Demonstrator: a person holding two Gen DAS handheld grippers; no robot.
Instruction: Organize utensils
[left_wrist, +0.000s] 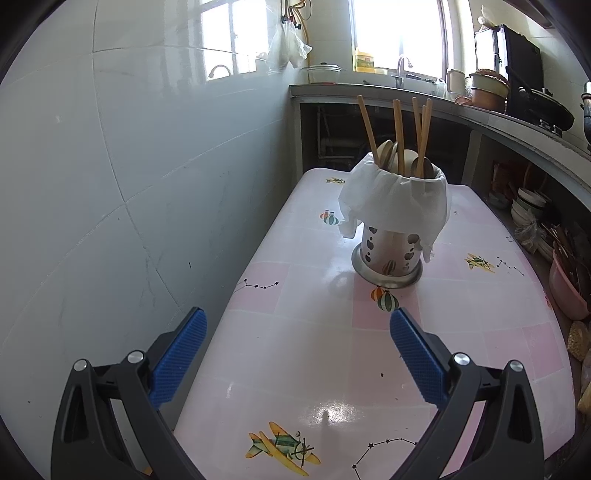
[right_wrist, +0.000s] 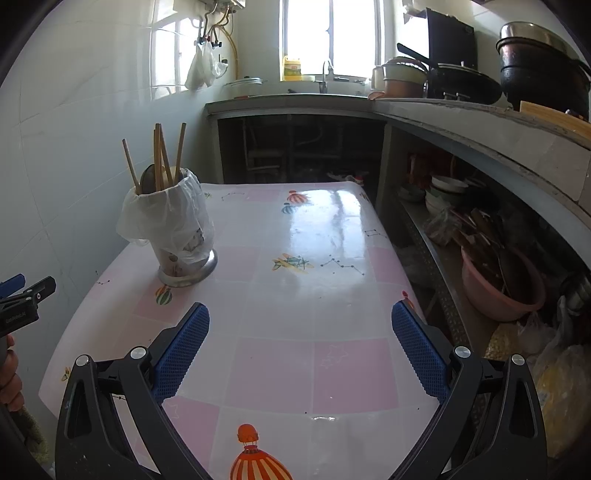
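A metal utensil holder (left_wrist: 388, 258) lined with a white plastic bag stands on the pink patterned table (left_wrist: 314, 350). It holds several wooden chopsticks (left_wrist: 397, 133) and spoons (left_wrist: 386, 153). It also shows in the right wrist view (right_wrist: 181, 254), at the table's left side near the wall. My left gripper (left_wrist: 297, 325) is open and empty, above the table's near edge, short of the holder. My right gripper (right_wrist: 300, 319) is open and empty over the table's near part. The left gripper's tip (right_wrist: 22, 291) shows at the far left of the right wrist view.
A white tiled wall (left_wrist: 129, 184) runs along the table's left side. A kitchen counter (right_wrist: 461, 114) with pots, a sink and a tap lies behind and to the right. Shelves below it hold bowls (right_wrist: 443, 188) and a pink basin (right_wrist: 502, 291).
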